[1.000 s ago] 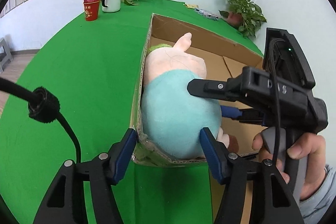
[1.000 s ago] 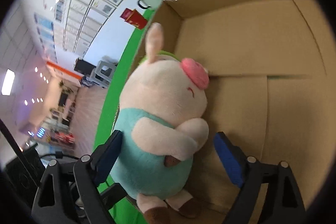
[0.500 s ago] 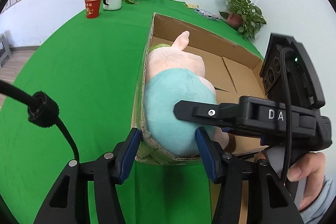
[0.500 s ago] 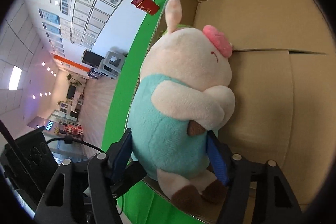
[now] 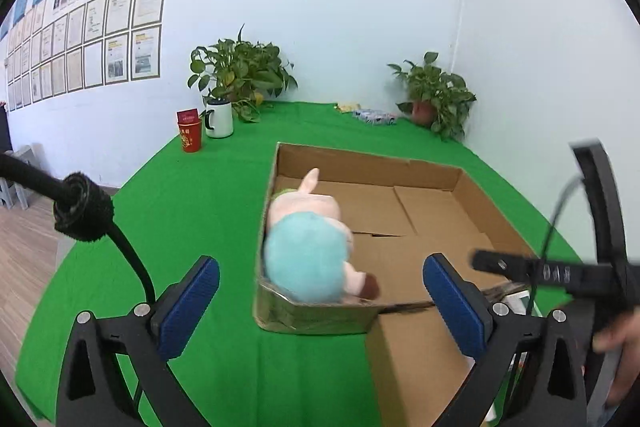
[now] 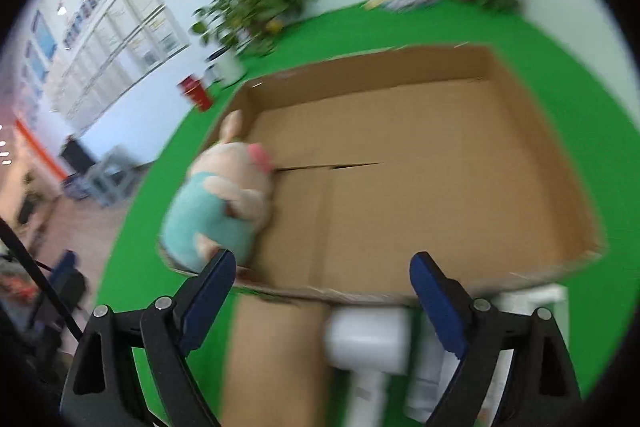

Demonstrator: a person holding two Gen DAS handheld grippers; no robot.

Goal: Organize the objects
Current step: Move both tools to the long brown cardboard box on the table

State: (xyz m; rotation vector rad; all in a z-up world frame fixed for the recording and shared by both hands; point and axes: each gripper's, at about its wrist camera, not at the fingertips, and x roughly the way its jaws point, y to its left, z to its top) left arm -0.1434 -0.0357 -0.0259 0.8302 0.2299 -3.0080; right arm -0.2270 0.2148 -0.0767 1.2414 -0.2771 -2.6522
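A plush pig (image 5: 308,251) in a teal outfit lies inside an open cardboard box (image 5: 400,167), against its near left corner; it also shows in the right wrist view (image 6: 218,211). My left gripper (image 5: 320,303) is open and empty, held back from the box's near wall. My right gripper (image 6: 320,299) is open and empty, above the box's near edge (image 6: 360,295). The right gripper's body (image 5: 560,271) shows at the right of the left wrist view. A white object (image 6: 368,343) lies just in front of the box, blurred.
The box sits on a green table (image 5: 180,211). A red cup (image 5: 190,137) and a white mug (image 5: 219,117) stand at the back left by a potted plant (image 5: 240,71). Another plant (image 5: 436,99) is at the back right. A box flap (image 5: 416,363) hangs toward me.
Both grippers have opened, let go of the plush pig and pulled back from the box. The pig now lies in the box's near left corner.
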